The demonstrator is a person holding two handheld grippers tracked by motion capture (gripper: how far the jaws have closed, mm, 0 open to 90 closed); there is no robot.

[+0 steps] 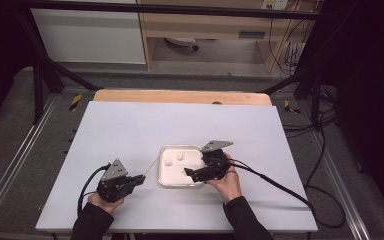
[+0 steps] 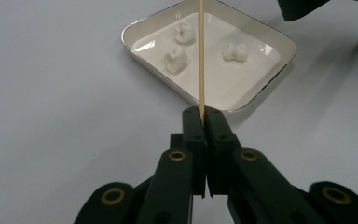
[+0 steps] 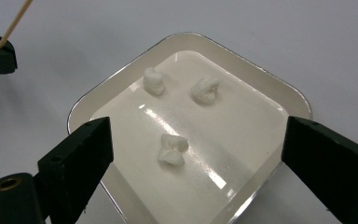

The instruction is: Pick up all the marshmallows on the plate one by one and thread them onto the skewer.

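Three small white lumps lie in the shallow white tray (image 3: 121,88), and the nearest one (image 3: 172,149) — on the side of the tray toward the person — sits apart from the other two, which lie farther in: one (image 3: 153,80) toward the side of the left hand, one (image 3: 205,88) beside it. In the right gripper view that nearest lump lies straight ahead between the jaws, which stand wide apart with nothing in them and nothing touching either pad. The right gripper (image 1: 192,173) hangs over the tray's near right part, so this hand is plainly the closer one to the lumps.

The left gripper (image 1: 139,178) rests just outside the tray's left edge, its jaws shut tight on a thin wooden skewer (image 2: 200,56). The skewer's long axis runs from the jaws out toward the tray and over its rim, pointing between the lumps; its tip cannot be made out.

The coming move looks to turn on that near lump: the right jaws are already lined up on it, and closing on it would let the skewer be brought to it endwise.
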